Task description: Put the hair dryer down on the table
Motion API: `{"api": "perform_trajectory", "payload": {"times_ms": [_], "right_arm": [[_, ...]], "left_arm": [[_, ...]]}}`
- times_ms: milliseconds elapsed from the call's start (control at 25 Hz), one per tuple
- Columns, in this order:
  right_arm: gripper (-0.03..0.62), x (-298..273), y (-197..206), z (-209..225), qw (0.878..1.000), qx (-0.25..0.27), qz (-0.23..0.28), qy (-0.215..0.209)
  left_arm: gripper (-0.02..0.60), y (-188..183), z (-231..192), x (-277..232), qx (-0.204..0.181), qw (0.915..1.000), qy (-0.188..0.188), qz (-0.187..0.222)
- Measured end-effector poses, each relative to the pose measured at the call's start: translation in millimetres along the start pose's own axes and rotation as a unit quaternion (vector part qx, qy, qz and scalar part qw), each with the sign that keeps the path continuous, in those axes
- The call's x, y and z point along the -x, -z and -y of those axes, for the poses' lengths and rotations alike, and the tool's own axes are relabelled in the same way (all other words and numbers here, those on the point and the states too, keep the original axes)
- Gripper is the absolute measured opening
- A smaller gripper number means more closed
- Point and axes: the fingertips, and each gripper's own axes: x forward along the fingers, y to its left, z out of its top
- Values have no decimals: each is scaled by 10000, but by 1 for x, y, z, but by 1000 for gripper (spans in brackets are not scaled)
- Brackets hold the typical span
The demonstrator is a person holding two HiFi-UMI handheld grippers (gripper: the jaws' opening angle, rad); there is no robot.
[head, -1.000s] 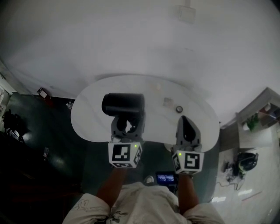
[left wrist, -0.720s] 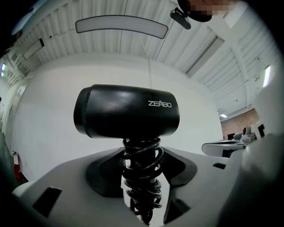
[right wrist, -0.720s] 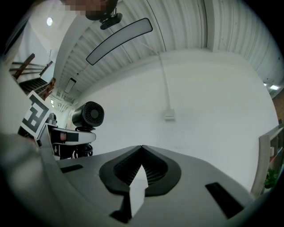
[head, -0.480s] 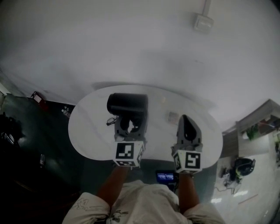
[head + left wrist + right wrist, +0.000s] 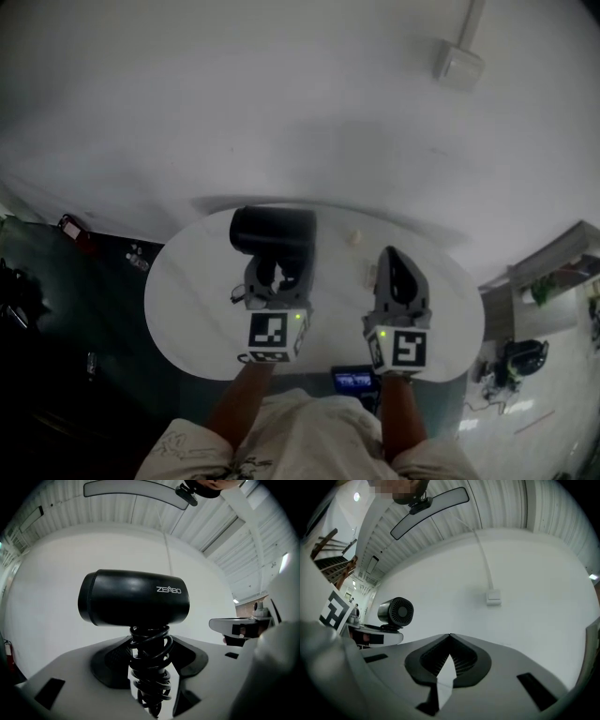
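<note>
A black hair dryer [image 5: 272, 230] is held upright, its barrel lying crosswise above the white oval table [image 5: 192, 300]. My left gripper [image 5: 277, 274] is shut on its handle, which has the black cord coiled round it. In the left gripper view the hair dryer's barrel [image 5: 136, 597] fills the middle, and the cord-wrapped handle stands between the jaws of the left gripper [image 5: 150, 660]. My right gripper [image 5: 398, 267] hovers over the table's right half, shut and empty. The right gripper view has the right gripper's [image 5: 450, 638] jaw tips meeting, with the hair dryer [image 5: 396, 611] off to the left.
A small pale object [image 5: 354, 237] lies on the table near its far edge. A white wall rises right behind the table, with a switch box [image 5: 457, 61] and conduit on it. Dark floor lies to the left, and a shelf [image 5: 553, 267] stands at the right.
Both grippers have moved forward over the table toward the wall, the left one carrying the hair dryer. The dryer's barrel now sits near the table's far edge.
</note>
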Motion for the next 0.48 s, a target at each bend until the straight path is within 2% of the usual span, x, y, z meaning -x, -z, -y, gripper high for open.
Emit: {"api": "perform_trajectory", "payload": {"times_ms": [240,480], "right_arm": [[2,-24,5,12,9999,-36,-37,110],[2,-45,14,28,9998,-199,-86,-14]], "left_arm": [[236,26,-9,-36,-37,9993,59,-363],[236,93,-8,-78,33,9935,61,-1134]]}}
